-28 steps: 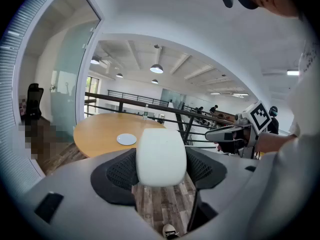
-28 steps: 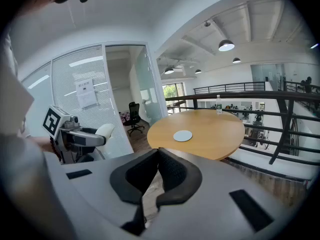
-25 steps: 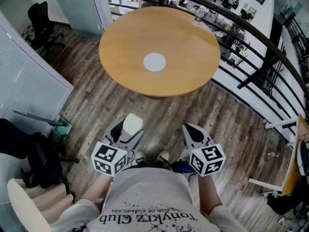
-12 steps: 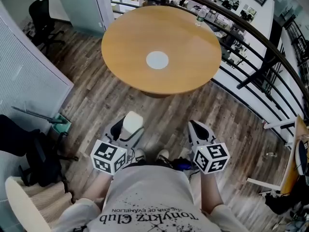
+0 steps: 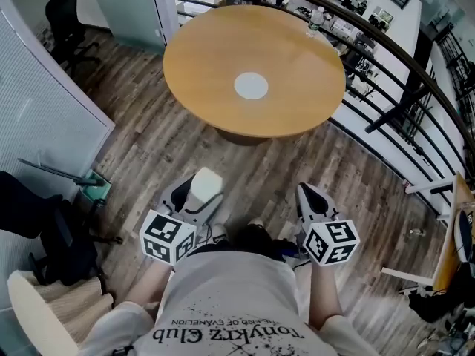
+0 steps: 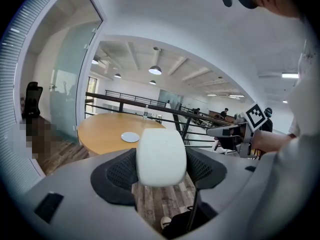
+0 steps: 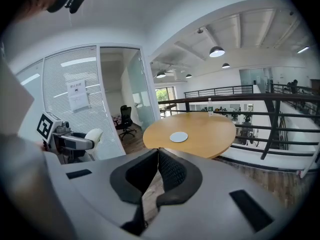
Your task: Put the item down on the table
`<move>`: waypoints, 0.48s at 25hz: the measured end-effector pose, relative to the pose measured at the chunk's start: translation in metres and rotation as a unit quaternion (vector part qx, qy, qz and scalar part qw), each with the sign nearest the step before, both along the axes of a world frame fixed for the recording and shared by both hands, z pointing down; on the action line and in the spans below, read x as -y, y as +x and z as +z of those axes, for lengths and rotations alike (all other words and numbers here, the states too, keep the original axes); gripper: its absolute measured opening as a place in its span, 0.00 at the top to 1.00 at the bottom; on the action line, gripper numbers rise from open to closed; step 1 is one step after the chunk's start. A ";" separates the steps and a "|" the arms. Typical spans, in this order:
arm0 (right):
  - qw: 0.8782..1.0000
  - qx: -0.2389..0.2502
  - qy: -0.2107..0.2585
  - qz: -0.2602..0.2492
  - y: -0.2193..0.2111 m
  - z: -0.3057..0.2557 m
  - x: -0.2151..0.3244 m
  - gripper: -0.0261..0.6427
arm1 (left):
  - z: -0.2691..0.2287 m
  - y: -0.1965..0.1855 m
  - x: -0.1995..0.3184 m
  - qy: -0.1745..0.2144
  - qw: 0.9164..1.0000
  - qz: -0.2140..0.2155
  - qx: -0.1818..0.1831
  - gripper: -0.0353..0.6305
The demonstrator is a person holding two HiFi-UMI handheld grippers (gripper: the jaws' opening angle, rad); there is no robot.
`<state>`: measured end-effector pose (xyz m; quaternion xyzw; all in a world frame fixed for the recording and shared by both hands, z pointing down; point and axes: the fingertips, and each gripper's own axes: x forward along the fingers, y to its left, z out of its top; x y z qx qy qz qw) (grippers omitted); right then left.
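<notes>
My left gripper (image 5: 202,193) is shut on a white rounded block (image 5: 204,185), held above the wood floor a few steps short of the round wooden table (image 5: 208,58). In the left gripper view the white block (image 6: 161,155) fills the space between the black pads (image 6: 120,173). My right gripper (image 5: 310,199) is shut with nothing in it; in the right gripper view its pads meet at the tips (image 7: 157,154). A white disc (image 5: 251,85) marks the table's middle, and it also shows as a white disc (image 7: 178,136) in the right gripper view.
A clear bottle (image 5: 317,18) stands at the table's far edge beside a black railing (image 5: 386,65). A glass partition (image 5: 44,95) runs along the left, with a black office chair (image 5: 63,28) beyond it. Dark bags (image 5: 44,236) lie on the floor at left.
The table and its white disc have shifted slightly right in the head view as the person steps and turns. Both grippers keep their hold and stance.
</notes>
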<state>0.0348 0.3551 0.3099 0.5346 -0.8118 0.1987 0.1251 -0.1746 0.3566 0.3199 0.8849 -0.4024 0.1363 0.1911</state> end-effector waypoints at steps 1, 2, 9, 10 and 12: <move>1.000 -0.001 -0.003 0.002 -0.001 0.003 -0.002 0.92 | 0.001 -0.002 0.000 -0.001 1.000 0.001 -0.001 0.46; 1.000 -0.002 -0.007 0.005 -0.002 0.005 -0.004 0.92 | 0.002 -0.002 0.000 -0.002 1.000 0.003 -0.001 0.46; 1.000 0.005 -0.011 0.014 0.007 0.018 0.018 0.92 | 0.006 0.010 0.026 0.000 1.000 0.015 -0.005 0.46; 1.000 0.006 -0.012 0.012 0.007 0.020 0.025 0.92 | 0.007 0.012 0.032 -0.001 1.000 0.015 -0.006 0.46; 1.000 0.010 -0.016 0.009 0.007 0.024 0.043 0.92 | 0.009 0.014 0.048 -0.004 1.000 0.014 -0.006 0.46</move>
